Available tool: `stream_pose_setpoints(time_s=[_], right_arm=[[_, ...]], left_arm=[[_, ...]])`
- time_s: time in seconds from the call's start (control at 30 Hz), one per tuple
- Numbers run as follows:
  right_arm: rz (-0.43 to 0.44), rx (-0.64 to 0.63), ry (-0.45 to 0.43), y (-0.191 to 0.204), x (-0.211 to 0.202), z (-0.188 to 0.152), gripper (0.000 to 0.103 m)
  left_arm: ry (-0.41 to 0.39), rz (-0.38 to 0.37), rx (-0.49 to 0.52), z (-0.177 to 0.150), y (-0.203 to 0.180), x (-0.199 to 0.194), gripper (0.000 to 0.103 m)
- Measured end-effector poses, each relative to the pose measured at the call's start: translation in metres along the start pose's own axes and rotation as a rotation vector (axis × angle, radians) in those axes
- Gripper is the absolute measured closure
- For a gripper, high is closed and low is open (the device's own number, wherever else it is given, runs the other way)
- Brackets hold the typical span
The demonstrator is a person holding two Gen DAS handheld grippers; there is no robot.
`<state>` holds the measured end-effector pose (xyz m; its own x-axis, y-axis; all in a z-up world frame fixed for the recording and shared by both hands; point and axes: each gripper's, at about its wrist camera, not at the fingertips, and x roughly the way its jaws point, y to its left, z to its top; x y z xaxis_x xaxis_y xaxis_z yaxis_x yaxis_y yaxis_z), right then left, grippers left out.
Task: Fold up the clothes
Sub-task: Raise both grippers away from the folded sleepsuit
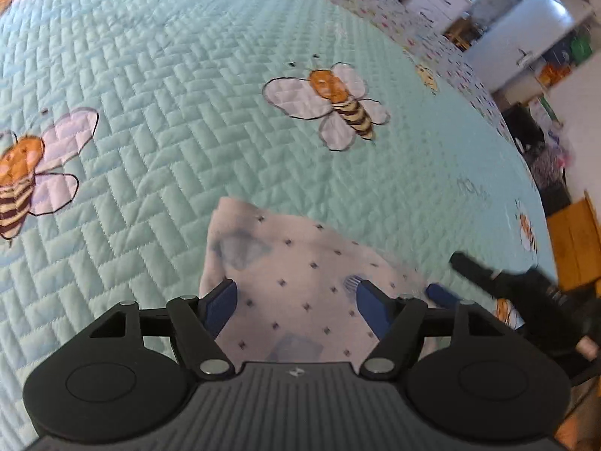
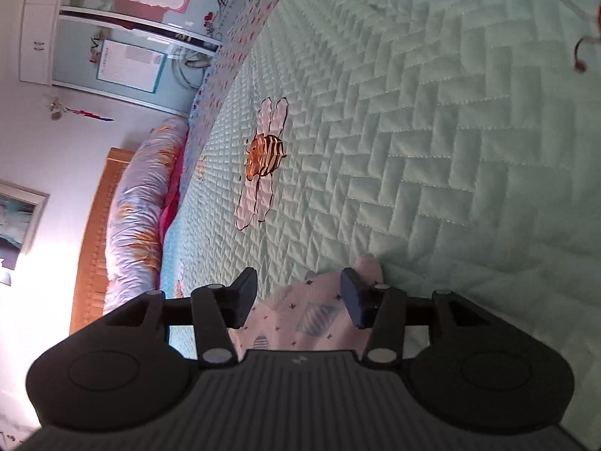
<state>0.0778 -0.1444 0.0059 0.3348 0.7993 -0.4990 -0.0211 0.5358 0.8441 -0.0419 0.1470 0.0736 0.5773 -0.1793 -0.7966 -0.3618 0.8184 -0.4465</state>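
The cloth (image 1: 300, 282) lies flat on the bed (image 1: 188, 112), straight ahead of and under both sets of fingers. My left gripper (image 1: 296, 300) stands spread above it, fingers clear of the fabric; my right gripper (image 2: 300, 297) is parted too, holding nothing, over a pointed corner (image 2: 366, 263). I judge the cloth's long side runs from one hand to the other. The left view shows its far edge and the right gripper's fingers (image 1: 441, 295) beside it; the right view shows only the corner.
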Motion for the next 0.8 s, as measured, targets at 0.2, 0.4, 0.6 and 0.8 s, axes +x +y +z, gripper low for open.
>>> stream_pose_setpoints(time_s=[0.2,0.4,0.6,0.8], right_arm=[[-0.026,-0.183,-0.046,0.049,-0.048,-0.032,0.046],[-0.145,-0.361,-0.125,0.085,-0.097,-0.091,0.032],[-0.417,-0.544,-0.112,0.117,-0.123,-0.146,0.028],[-0.601,-0.628,-0.027,0.146,-0.124,-0.167,0.025]], left_arm=[[-0.063,0.018,0.042,-0.018,-0.015,-0.049,0.03],[-0.123,0.09,0.117,-0.052,-0.026,-0.099,0.03],[-0.108,0.255,0.203,-0.086,-0.041,-0.121,0.03],[0.085,0.28,0.133,-0.103,-0.032,-0.117,0.03]])
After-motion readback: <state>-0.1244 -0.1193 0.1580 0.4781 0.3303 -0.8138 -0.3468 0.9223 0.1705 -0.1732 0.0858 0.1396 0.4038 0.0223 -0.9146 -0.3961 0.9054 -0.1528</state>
